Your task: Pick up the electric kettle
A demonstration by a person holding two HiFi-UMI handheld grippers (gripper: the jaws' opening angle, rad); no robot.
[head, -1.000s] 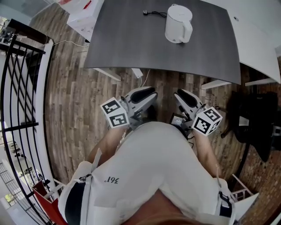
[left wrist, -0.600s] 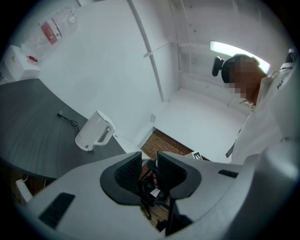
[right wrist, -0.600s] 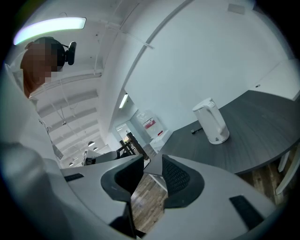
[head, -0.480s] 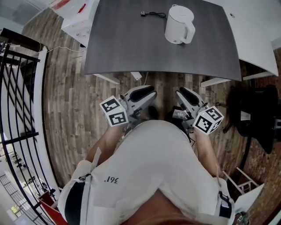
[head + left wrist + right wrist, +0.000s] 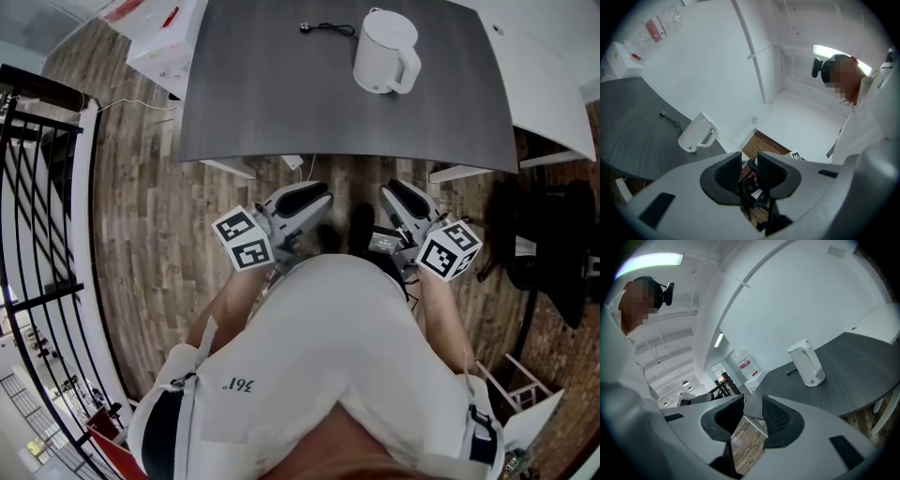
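Both hand-held grippers have edged slightly nearer the near edge of the dark grey tabletop [image 5: 281, 103] over the past second, with a dark shoe now showing on the wooden plank floor [image 5: 150, 216] between them. Left hand-held gripper [image 5: 314, 195] and right hand-held gripper [image 5: 398, 199] are carried side by side in front of the person's body, above the floor and short of the tabletop's near edge. Each gripper view shows its jaws parted by a narrow gap with nothing between them, so neither grips anything.

A white plastic electric kettle [image 5: 384, 49] stands upright close to the tabletop's far edge, right of the middle, with its handle turned toward the near right corner. A black power cord with plug [image 5: 323, 28] lies by the far edge just to its left, apart from the kettle. A black metal railing [image 5: 37, 187] runs along the floor at far left.

As a pickup, the job looks barely begun: the kettle is untouched and well apart from both grippers. Left to do, by this reading, are the reach across the tabletop, closing on the handle or body, and the lift.
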